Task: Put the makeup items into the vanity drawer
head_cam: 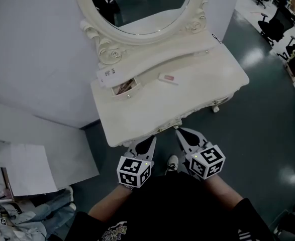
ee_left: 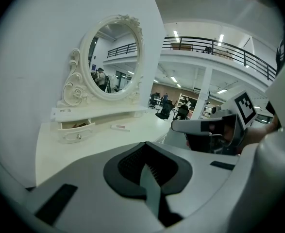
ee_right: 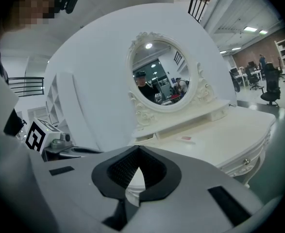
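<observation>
A cream vanity table (head_cam: 197, 92) stands against the wall under an oval mirror (head_cam: 137, 6). Its small drawer (head_cam: 123, 88) (ee_left: 76, 129) (ee_right: 145, 138) is pulled open at the back left, with something brownish inside. A flat white and pink makeup item (head_cam: 168, 78) (ee_left: 119, 127) (ee_right: 186, 139) lies on the tabletop to the right of the drawer. My left gripper (head_cam: 143, 143) (ee_left: 144, 143) and right gripper (head_cam: 183, 133) (ee_right: 138, 147) hover side by side at the table's front edge. Both are shut and hold nothing.
A white labelled box (head_cam: 108, 75) rests on the shelf above the drawer. Office chairs (head_cam: 274, 25) stand on the dark floor to the right. White boards and papers (head_cam: 29, 168) lie on the floor at the left. A shoe (head_cam: 172, 163) shows below the table.
</observation>
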`<control>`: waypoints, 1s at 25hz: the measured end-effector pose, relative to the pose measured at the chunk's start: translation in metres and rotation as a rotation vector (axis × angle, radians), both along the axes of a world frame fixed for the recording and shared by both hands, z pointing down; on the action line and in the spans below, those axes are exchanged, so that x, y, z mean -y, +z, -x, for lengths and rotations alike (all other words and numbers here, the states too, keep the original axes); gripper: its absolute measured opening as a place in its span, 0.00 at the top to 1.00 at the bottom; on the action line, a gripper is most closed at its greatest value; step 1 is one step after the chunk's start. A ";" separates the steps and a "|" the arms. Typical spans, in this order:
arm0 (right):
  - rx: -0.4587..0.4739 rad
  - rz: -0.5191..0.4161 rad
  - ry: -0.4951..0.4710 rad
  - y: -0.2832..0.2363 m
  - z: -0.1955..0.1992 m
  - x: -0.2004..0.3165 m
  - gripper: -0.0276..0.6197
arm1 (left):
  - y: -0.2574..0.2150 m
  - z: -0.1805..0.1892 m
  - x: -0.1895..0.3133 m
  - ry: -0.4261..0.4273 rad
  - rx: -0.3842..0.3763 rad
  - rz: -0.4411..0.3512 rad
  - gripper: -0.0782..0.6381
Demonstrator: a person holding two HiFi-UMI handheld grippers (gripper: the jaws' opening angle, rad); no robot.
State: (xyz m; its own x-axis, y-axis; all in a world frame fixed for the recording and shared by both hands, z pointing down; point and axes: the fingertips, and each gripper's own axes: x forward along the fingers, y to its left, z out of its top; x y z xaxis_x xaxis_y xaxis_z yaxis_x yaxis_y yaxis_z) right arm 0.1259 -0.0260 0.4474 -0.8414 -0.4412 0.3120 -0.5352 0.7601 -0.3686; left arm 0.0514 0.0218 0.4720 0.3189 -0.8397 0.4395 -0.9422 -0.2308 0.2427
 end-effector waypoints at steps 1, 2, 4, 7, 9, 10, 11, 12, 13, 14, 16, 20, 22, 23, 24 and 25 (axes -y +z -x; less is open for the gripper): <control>0.002 0.001 -0.012 0.000 -0.001 0.002 0.91 | 0.000 -0.001 0.002 -0.010 0.003 0.001 0.88; 0.003 0.002 -0.024 0.000 -0.002 0.005 0.91 | -0.001 -0.003 0.004 -0.021 0.005 0.000 0.88; 0.005 0.002 -0.048 0.001 -0.003 0.009 0.91 | -0.002 -0.003 0.009 -0.045 0.005 -0.001 0.88; 0.017 0.002 -0.074 0.002 -0.002 0.015 0.91 | -0.002 0.001 0.011 -0.080 0.011 0.003 0.88; 0.025 0.001 -0.081 0.002 -0.002 0.019 0.91 | -0.003 0.001 0.010 -0.092 0.022 0.008 0.88; 0.029 0.001 -0.081 0.002 -0.002 0.022 0.91 | -0.004 0.001 0.009 -0.097 0.027 0.010 0.88; 0.035 0.001 -0.081 0.001 -0.002 0.024 0.91 | -0.004 0.002 0.009 -0.102 0.031 0.013 0.88; 0.041 0.001 -0.080 0.000 -0.001 0.025 0.91 | -0.005 0.003 0.009 -0.107 0.033 0.015 0.88; 0.046 0.000 -0.080 -0.001 0.000 0.027 0.91 | -0.005 0.005 0.010 -0.112 0.036 0.016 0.88; 0.049 -0.001 -0.080 -0.002 0.002 0.029 0.91 | -0.006 0.007 0.011 -0.114 0.037 0.015 0.88; 0.050 -0.003 -0.078 -0.003 0.005 0.031 0.91 | -0.006 0.011 0.016 -0.111 0.039 0.012 0.88; 0.044 -0.012 -0.060 -0.005 0.010 0.036 0.91 | -0.009 0.021 0.029 -0.105 0.030 0.000 0.88; 0.042 -0.018 -0.047 -0.007 0.013 0.039 0.91 | -0.011 0.027 0.037 -0.098 0.026 -0.010 0.88; 0.041 -0.021 -0.038 -0.009 0.015 0.041 0.91 | -0.012 0.029 0.041 -0.092 0.025 -0.014 0.88; 0.041 -0.023 -0.029 -0.011 0.016 0.043 0.91 | -0.014 0.032 0.045 -0.085 0.025 -0.017 0.88; 0.041 -0.025 -0.019 -0.012 0.018 0.045 0.91 | -0.016 0.034 0.048 -0.076 0.025 -0.021 0.88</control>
State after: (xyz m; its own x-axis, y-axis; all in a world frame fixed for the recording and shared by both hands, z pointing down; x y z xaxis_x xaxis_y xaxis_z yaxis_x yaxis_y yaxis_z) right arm 0.1081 -0.0707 0.4353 -0.8614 -0.4325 0.2665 -0.5058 0.7791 -0.3704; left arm 0.0169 -0.0266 0.4558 0.2432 -0.8700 0.4289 -0.9629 -0.1631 0.2150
